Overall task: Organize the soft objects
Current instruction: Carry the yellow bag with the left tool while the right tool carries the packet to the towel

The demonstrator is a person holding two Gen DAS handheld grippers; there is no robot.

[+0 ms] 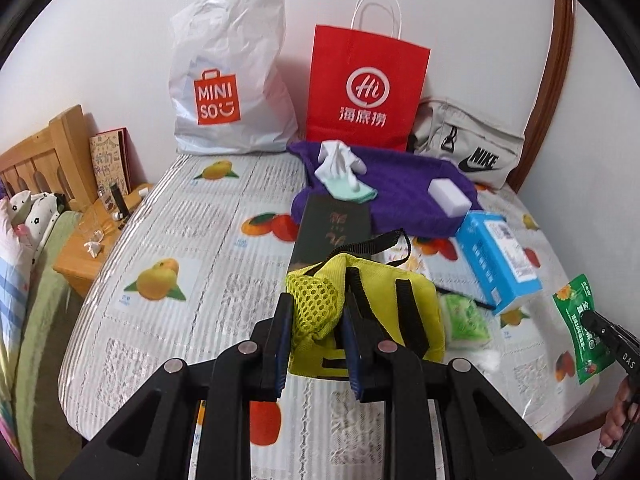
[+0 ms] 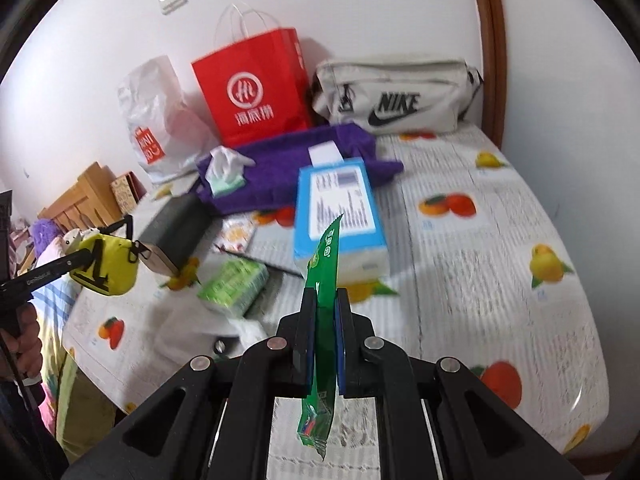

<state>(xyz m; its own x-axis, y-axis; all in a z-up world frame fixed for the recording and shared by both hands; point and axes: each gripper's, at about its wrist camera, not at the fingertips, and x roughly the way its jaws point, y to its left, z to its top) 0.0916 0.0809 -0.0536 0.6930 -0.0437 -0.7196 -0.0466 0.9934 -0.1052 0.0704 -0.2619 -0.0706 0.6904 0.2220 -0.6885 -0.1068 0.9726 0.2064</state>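
My left gripper [image 1: 316, 300] is shut on the mesh side of a small yellow-green pouch [image 1: 384, 304] with black straps, held above the table; the same pouch [image 2: 106, 268] shows at the left in the right wrist view. My right gripper [image 2: 325, 296] is shut on a flat green packet [image 2: 322, 280], held on edge above the table, and that packet [image 1: 576, 332] appears at the right edge of the left wrist view. A purple towel [image 1: 400, 184] lies at the back with a white sponge [image 1: 450, 196] and a white and mint cloth [image 1: 342, 172] on it.
On the fruit-print tablecloth [image 1: 180, 240] lie a blue box [image 1: 500, 256], a dark box [image 1: 330, 232] and a green tissue pack [image 2: 234, 286]. Against the wall stand a white Miniso bag [image 1: 228, 80], a red paper bag [image 1: 366, 88] and a beige Nike bag [image 1: 472, 144]. A wooden nightstand [image 1: 84, 248] is at left.
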